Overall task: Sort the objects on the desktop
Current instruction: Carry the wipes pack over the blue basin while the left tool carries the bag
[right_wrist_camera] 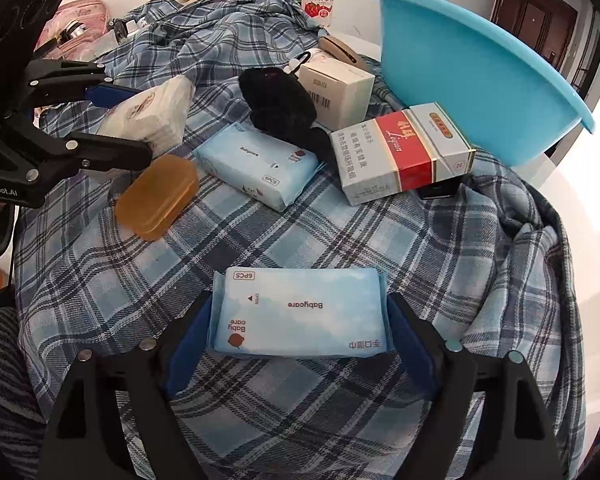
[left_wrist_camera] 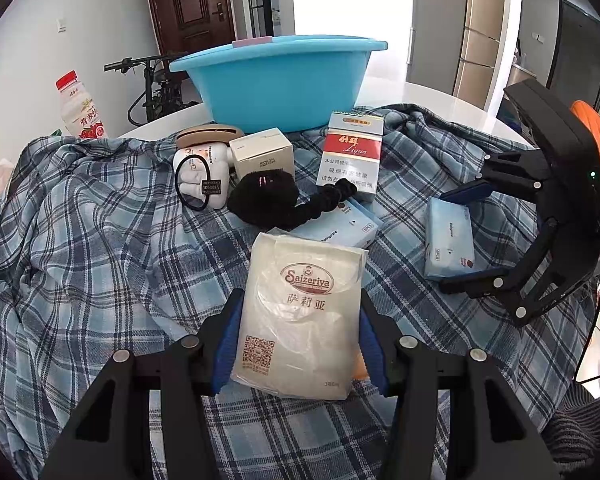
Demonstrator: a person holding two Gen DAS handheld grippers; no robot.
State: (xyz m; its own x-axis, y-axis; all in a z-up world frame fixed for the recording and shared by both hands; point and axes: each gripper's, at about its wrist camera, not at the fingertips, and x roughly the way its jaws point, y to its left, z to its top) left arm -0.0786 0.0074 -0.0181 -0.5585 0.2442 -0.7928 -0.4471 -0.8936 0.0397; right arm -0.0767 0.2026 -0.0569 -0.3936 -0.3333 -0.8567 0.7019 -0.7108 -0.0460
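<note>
Nearest the left wrist camera, the left gripper (left_wrist_camera: 298, 344) has its jaws clamped on a white Saizeriya napkin pack (left_wrist_camera: 300, 312), blue pads pressed to both long edges, the pack lifted at a tilt over the plaid cloth (left_wrist_camera: 100, 240). Beneath it, the right wrist view shows an amber soap case (right_wrist_camera: 156, 196) lying on the cloth.

Right gripper (right_wrist_camera: 300, 344): jaws wide, straddling a light-blue Babycare wipes pack (right_wrist_camera: 300, 312) that lies flat on the cloth; whether the pads touch its ends, cannot tell.

Mid-distance: second Babycare pack (right_wrist_camera: 260, 166), black fuzzy item (right_wrist_camera: 278, 106) partly over it, a red-and-white cigarette carton (right_wrist_camera: 404, 152) leaning beside them.

Farther: small white box (right_wrist_camera: 336, 88), white bottle with a black hair tie (left_wrist_camera: 198, 176), tan clip (left_wrist_camera: 210, 134).

Farthest, on the white surface (left_wrist_camera: 420, 96): blue basin (left_wrist_camera: 276, 84), drink bottle (left_wrist_camera: 80, 108) off to its left.
</note>
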